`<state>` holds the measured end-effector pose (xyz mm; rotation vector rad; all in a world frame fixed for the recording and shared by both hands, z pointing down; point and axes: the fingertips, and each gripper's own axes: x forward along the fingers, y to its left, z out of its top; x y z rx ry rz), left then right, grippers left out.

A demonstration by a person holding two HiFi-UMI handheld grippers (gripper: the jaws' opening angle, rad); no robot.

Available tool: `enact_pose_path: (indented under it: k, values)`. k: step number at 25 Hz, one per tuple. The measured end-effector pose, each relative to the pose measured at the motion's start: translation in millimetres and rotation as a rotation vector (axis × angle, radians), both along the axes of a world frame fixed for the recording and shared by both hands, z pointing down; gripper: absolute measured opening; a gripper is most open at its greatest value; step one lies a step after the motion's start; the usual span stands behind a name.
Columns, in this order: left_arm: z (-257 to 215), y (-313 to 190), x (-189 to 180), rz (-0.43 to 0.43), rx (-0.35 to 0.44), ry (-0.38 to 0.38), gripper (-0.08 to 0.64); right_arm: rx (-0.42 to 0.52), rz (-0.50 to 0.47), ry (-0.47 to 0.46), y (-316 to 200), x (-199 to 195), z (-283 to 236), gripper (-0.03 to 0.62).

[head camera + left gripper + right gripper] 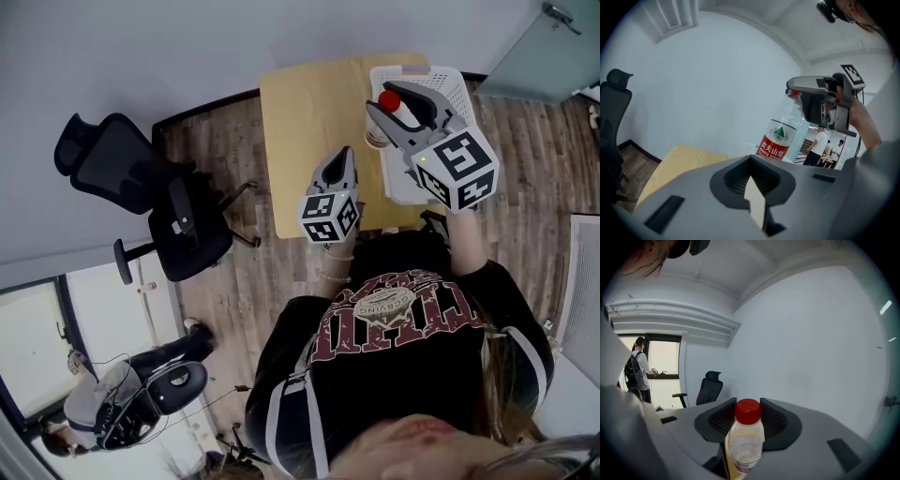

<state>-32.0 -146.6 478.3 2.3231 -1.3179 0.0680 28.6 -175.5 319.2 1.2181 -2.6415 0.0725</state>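
Two grippers are up over the pale wooden tabletop [300, 122]. Only your right gripper [398, 111] is loaded. Its jaws are spread just to the width of a clear water bottle [746, 437] with a red cap and pinch its body below the cap. The bottle sits upper right in the head view, held upright in the air over the near rim of the white basket [450, 86]. In my judgement the grip is best made with even squeeze on both sides, firm enough that thin plastic does not slip and not so hard it buckles, with the wrist level so the cap points up. Your left gripper [343, 157], centre frame, has jaws pressed together on nothing and hangs over the bare wood just beside the bottle.
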Motion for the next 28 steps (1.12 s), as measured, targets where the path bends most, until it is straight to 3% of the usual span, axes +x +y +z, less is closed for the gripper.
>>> enact_pose_path:
  k: [28]
  values:
    - [14.7, 12.2, -39.8, -0.126, -0.025, -0.018, 0.046, -0.12, -0.131, 0.042, -8.0, -48.4, 69.3, 0.169]
